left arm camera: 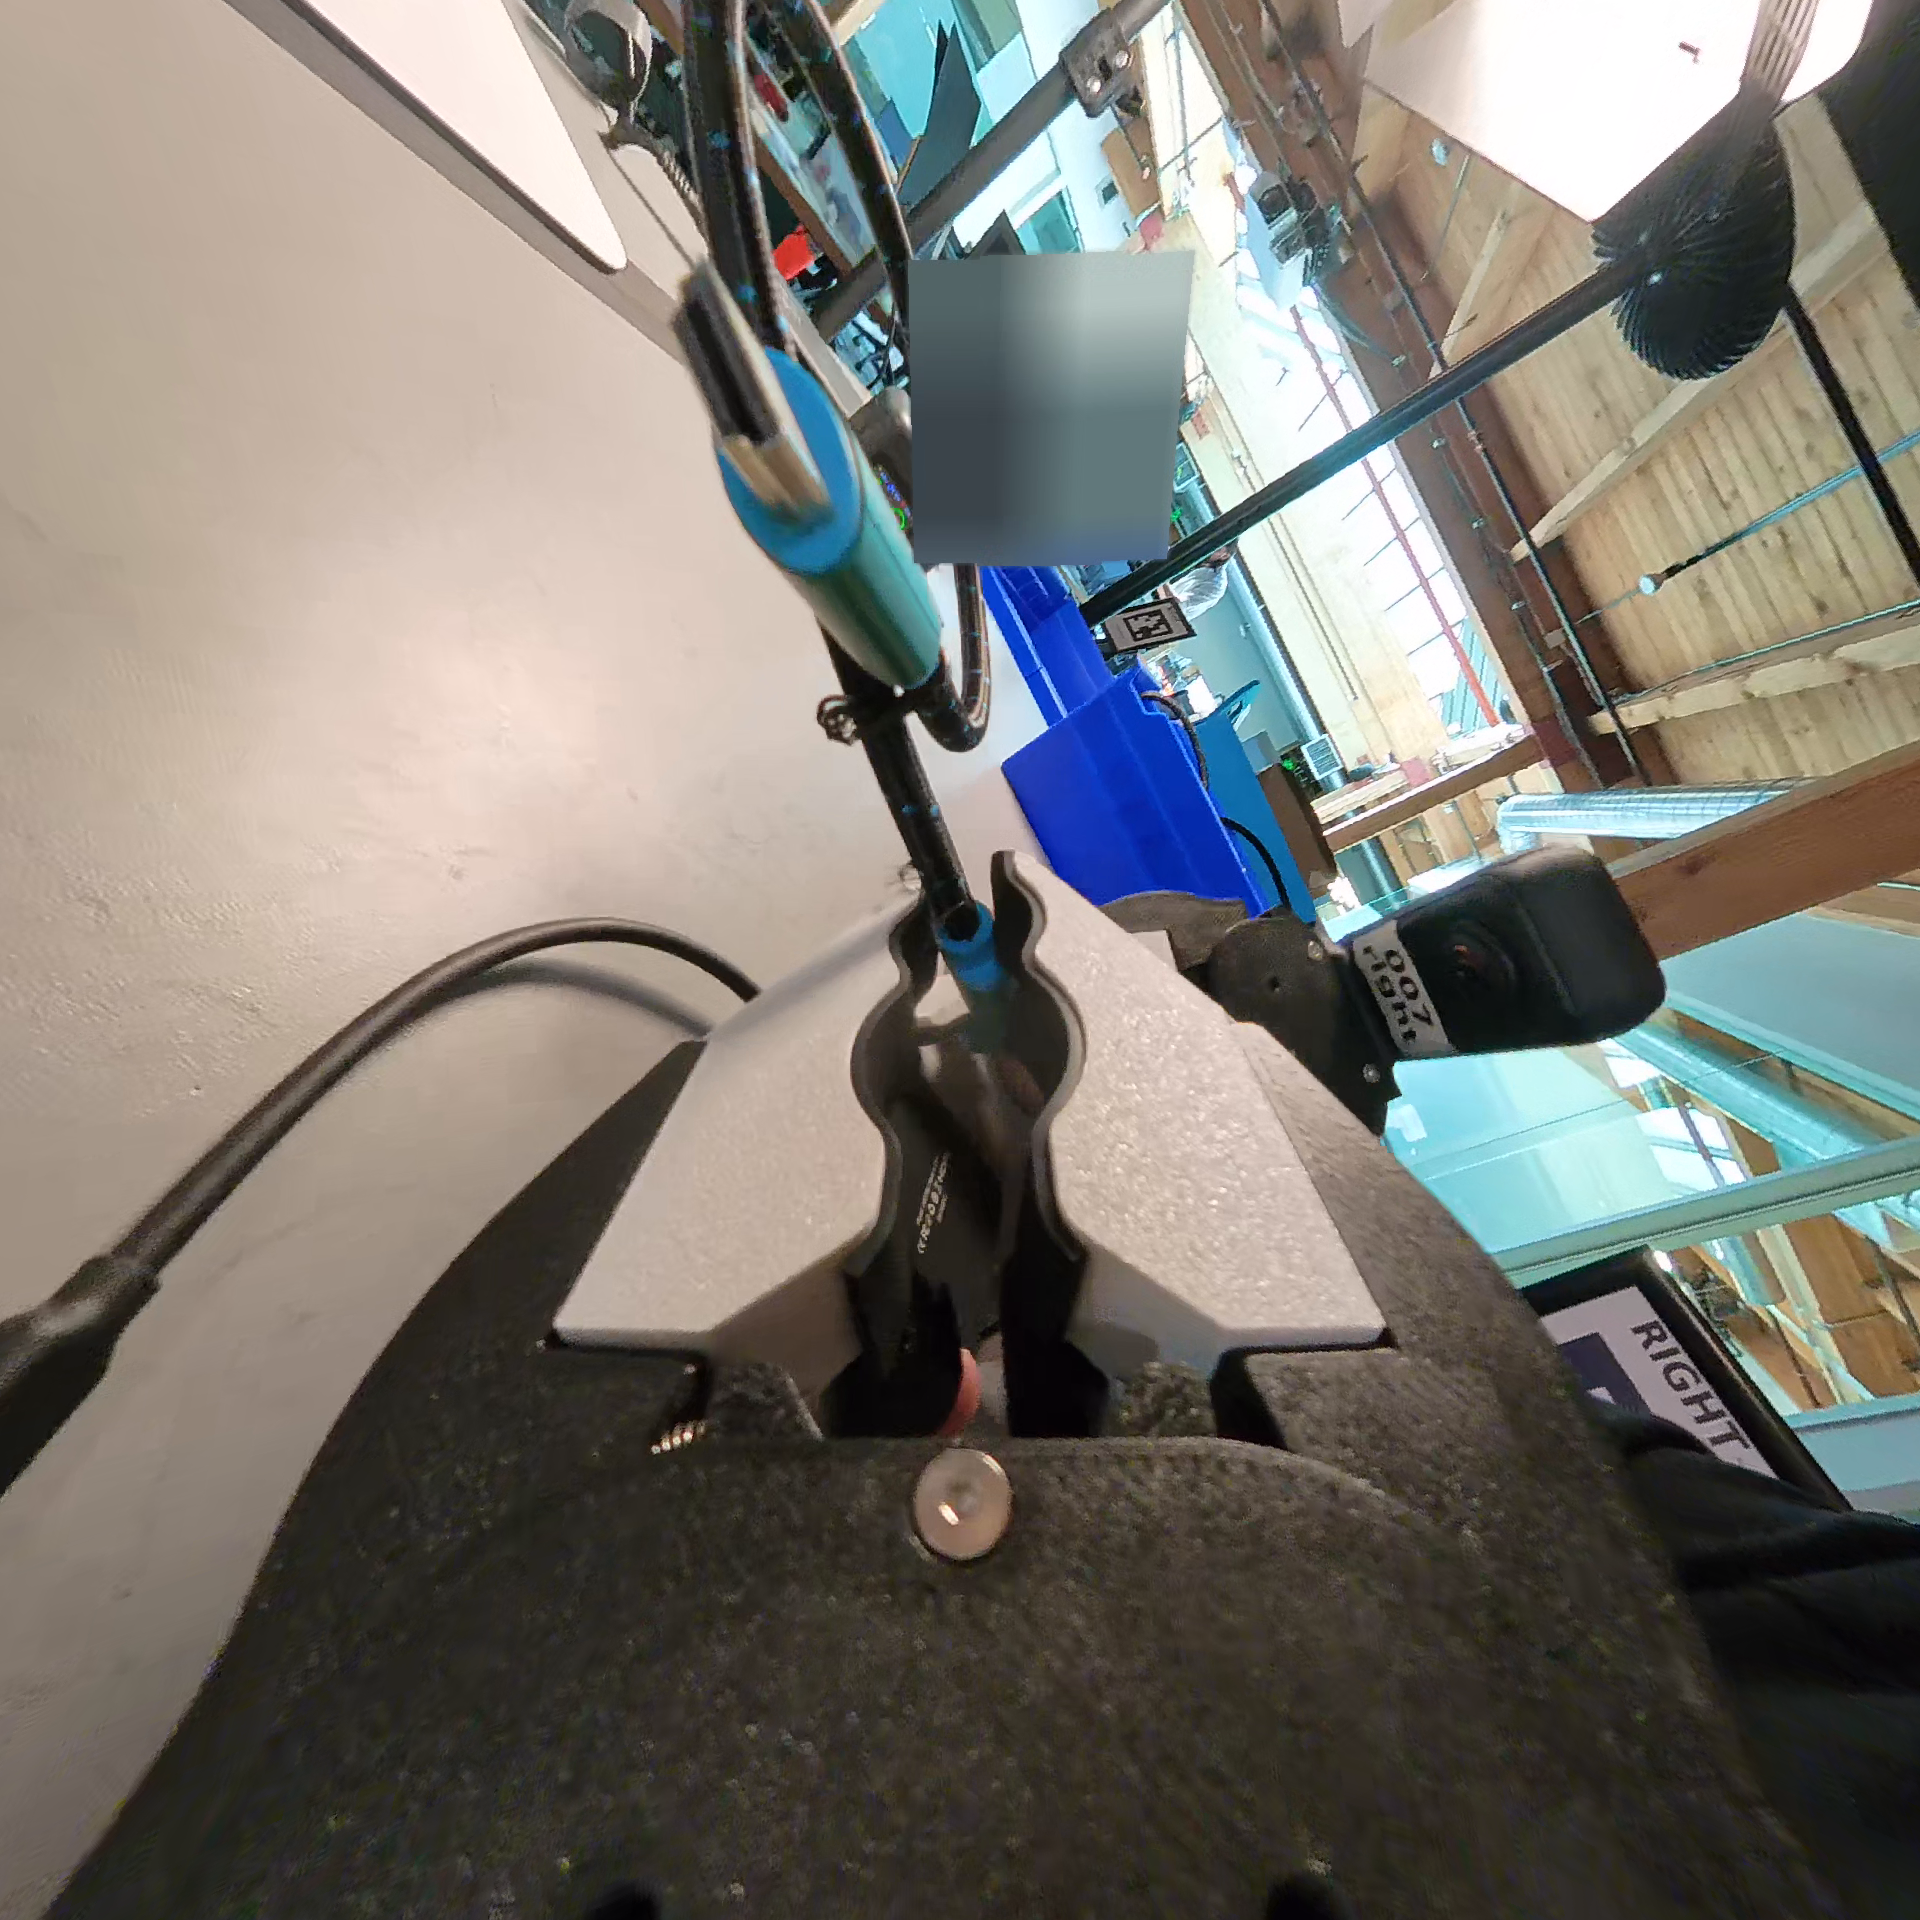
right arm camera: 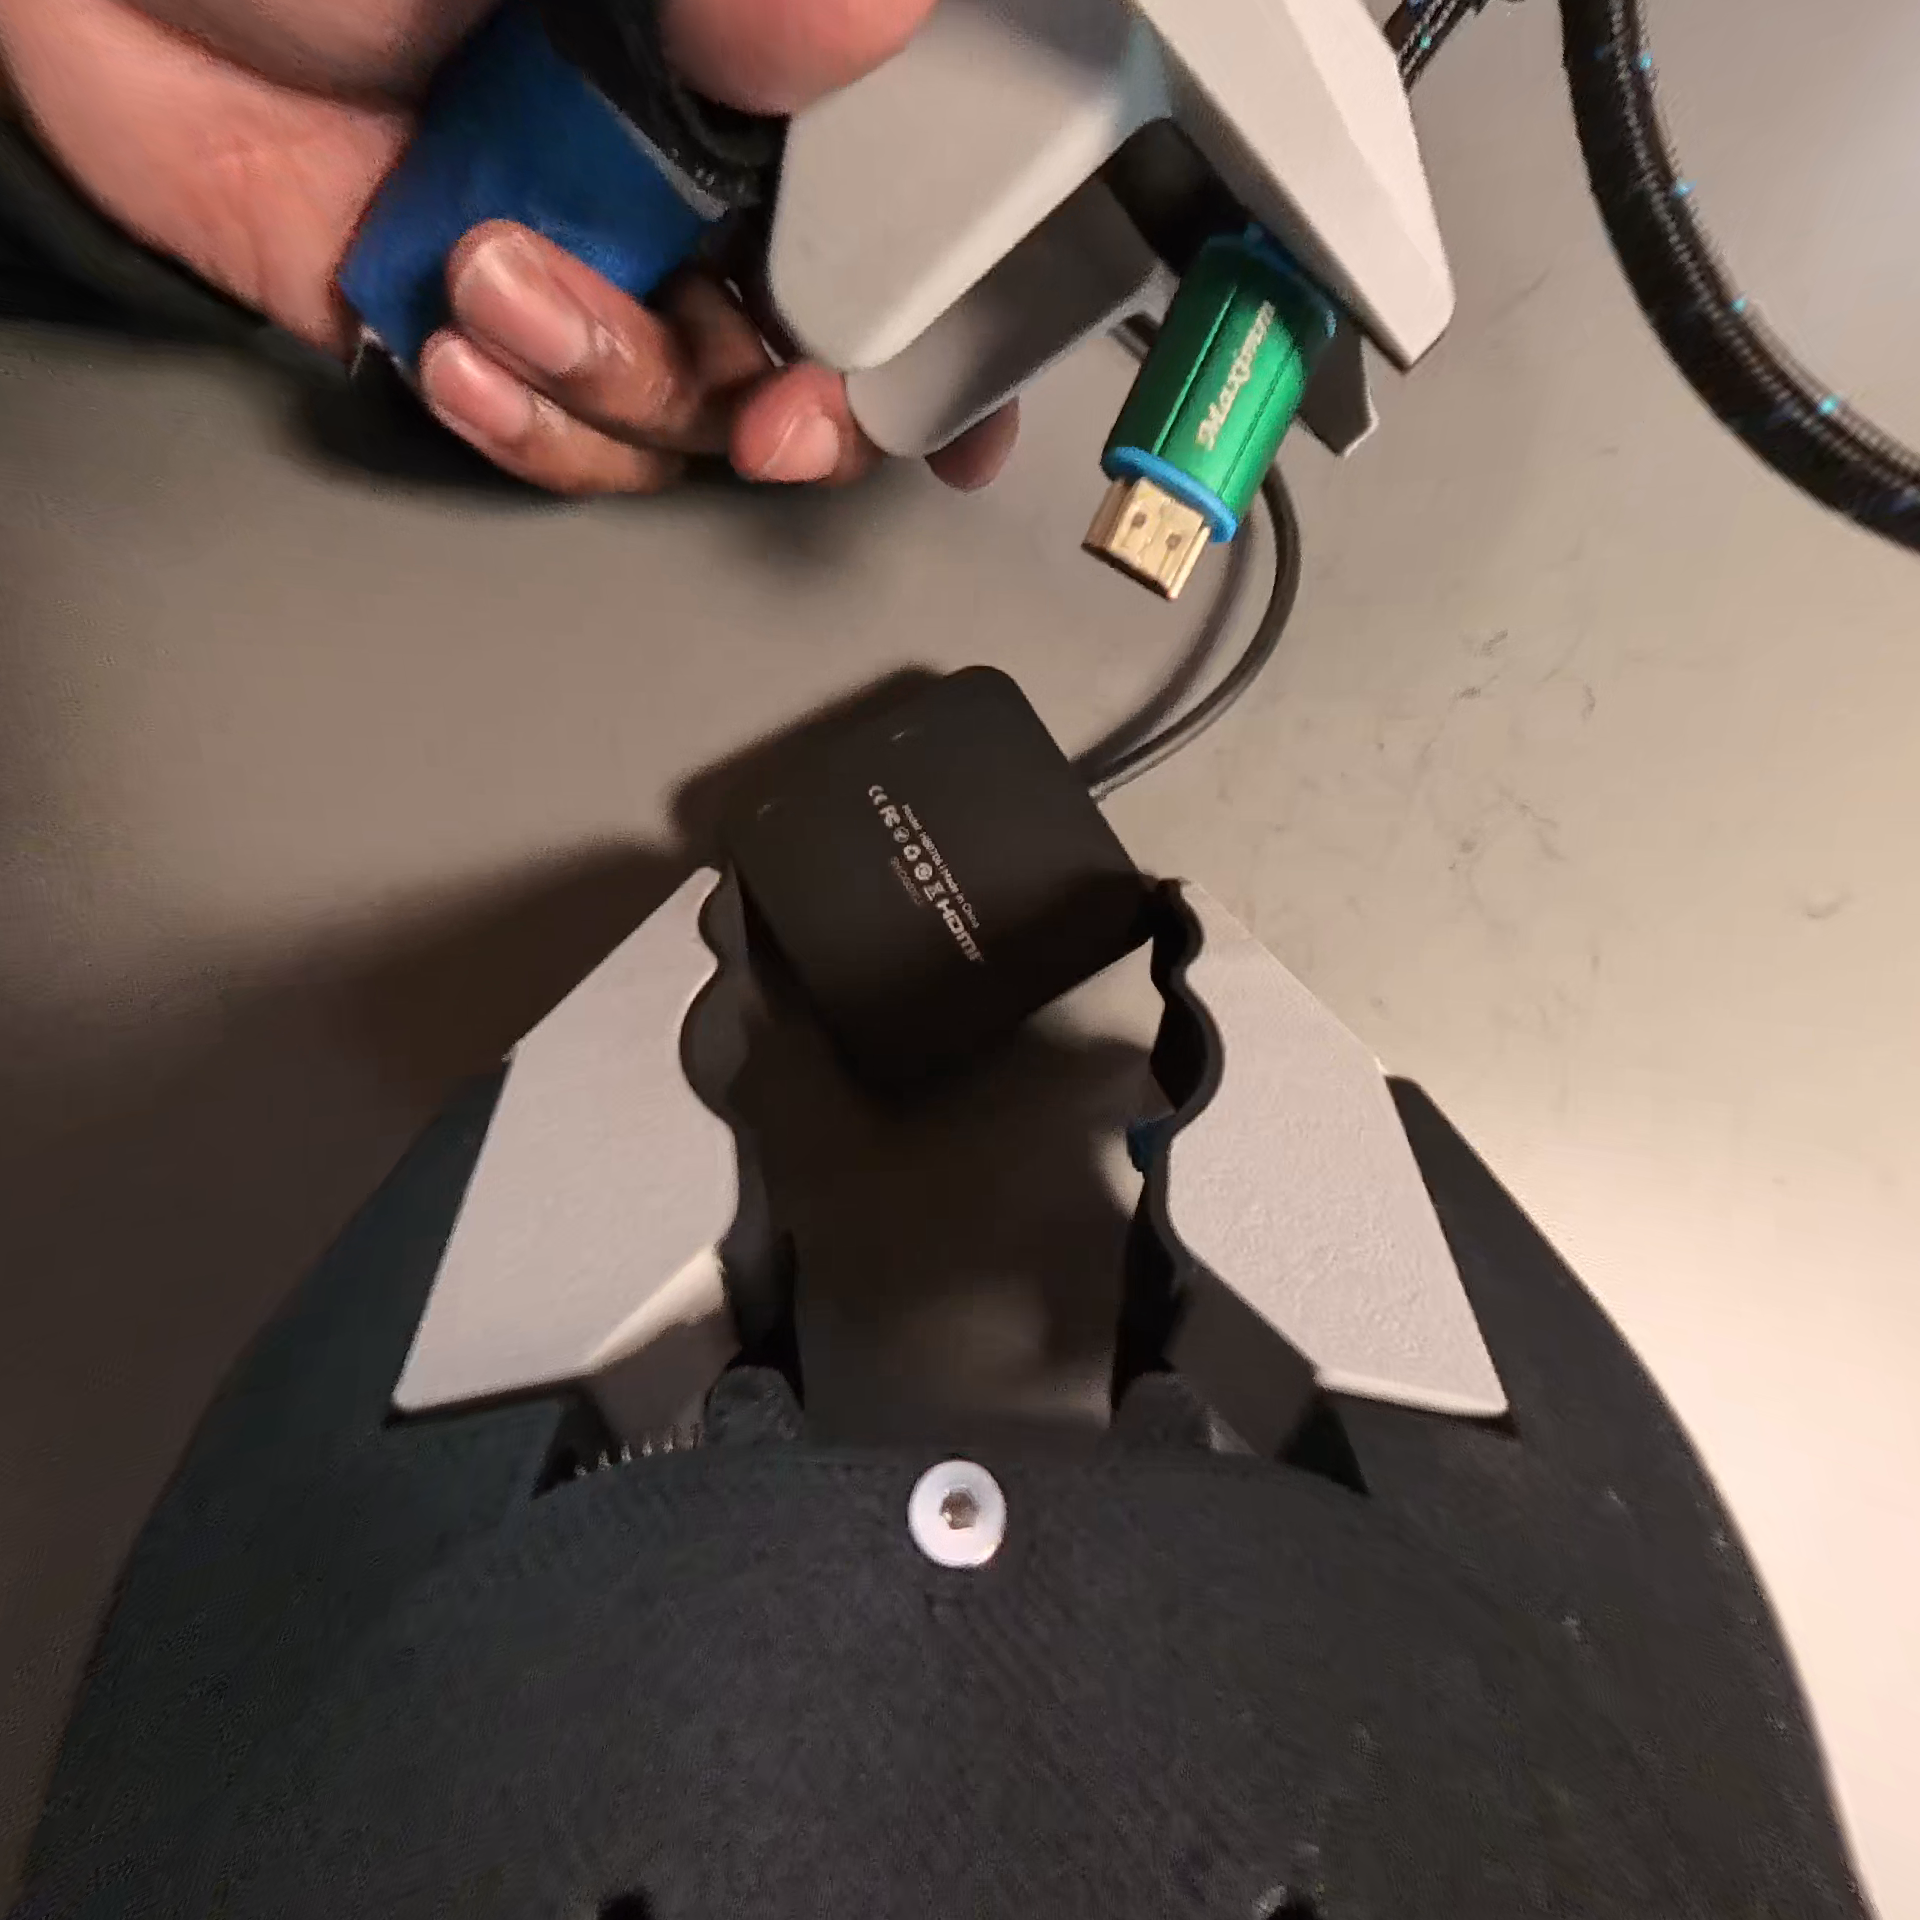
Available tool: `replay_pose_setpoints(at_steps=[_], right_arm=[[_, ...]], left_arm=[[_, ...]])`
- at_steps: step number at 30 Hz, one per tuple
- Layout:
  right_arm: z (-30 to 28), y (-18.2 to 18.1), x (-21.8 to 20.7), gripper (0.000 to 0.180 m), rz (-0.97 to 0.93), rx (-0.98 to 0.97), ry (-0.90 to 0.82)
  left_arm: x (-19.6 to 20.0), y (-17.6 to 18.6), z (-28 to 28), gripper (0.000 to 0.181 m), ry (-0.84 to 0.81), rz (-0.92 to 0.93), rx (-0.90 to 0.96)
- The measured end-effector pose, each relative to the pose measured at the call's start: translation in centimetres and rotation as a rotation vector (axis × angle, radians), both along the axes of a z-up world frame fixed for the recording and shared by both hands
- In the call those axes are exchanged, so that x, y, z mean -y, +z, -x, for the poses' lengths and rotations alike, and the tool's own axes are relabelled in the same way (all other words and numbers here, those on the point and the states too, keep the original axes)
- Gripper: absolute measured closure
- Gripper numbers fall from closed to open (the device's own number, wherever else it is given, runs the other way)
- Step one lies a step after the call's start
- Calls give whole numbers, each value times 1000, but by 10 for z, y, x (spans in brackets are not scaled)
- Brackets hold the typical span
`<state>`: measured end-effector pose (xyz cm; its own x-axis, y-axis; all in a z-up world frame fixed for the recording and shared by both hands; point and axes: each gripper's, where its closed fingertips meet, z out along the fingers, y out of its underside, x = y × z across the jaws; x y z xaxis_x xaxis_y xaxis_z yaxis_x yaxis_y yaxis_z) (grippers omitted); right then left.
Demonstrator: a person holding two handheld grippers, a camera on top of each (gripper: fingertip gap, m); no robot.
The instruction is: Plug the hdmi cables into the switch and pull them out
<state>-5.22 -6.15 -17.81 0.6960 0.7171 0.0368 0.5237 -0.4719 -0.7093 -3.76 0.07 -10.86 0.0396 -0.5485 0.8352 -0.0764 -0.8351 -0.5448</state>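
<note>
My right gripper [right arm camera: 945,894] is shut on the black HDMI switch [right arm camera: 914,821] and holds it over the pale table [right arm camera: 1558,831]. The switch's black lead [right arm camera: 1236,686] runs off behind it. My left gripper [left arm camera: 971,914] is shut on a green HDMI plug with a blue collar [right arm camera: 1210,395]. The plug's gold tip [right arm camera: 1143,540] points at the switch, a short gap away and not touching it. The plug's braided cable [left arm camera: 914,790] runs up from the jaws. A second teal plug with a gold tip [left arm camera: 821,520] lies farther off on the table.
A person's hand [right arm camera: 312,187] grips the left gripper's blue handle. A braided cable [right arm camera: 1683,343] curves along the right of the table. Blue bins [left arm camera: 1122,790] stand beyond the table edge. A flat silver slab [left arm camera: 468,135] lies at the far end. The switch lead [left arm camera: 343,1039] crosses the table. Tip to tip, the grippers are about 9 centimeters apart.
</note>
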Motion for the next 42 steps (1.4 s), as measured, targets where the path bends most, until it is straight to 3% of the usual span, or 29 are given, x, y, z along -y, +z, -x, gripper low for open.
replay_pose_setpoints(at_steps=[1,6,11,15,19,26,32,36,39,42], right_arm=[[-1,0,0,97,-7,2,-20],[-20,10,-9,100,-86,-21,-219],[-30,48,-19,102,-149,-339,-367],[-35,52,-23,102,-111,-469,-461],[-38,59,-24,102,-99,-580,-527],[-25,93,-24,103,-207,-797,-448],[-22,78,-27,103,-218,-631,-458],[-26,42,-20,103,-112,-321,-459],[-22,14,-6,104,11,-138,-378],[-22,5,-1,101,8,-4,-287]], left_arm=[[-1,1,0,170,3,5,6],[-4,4,1,170,22,-24,21],[-6,23,3,171,97,-129,101],[-9,30,7,171,174,-192,114],[-15,25,13,171,243,-76,116],[-5,34,15,171,250,64,222],[-10,29,19,172,282,109,199],[-13,20,18,171,284,105,151],[-14,18,18,171,281,97,138],[-14,17,17,171,276,85,124]])
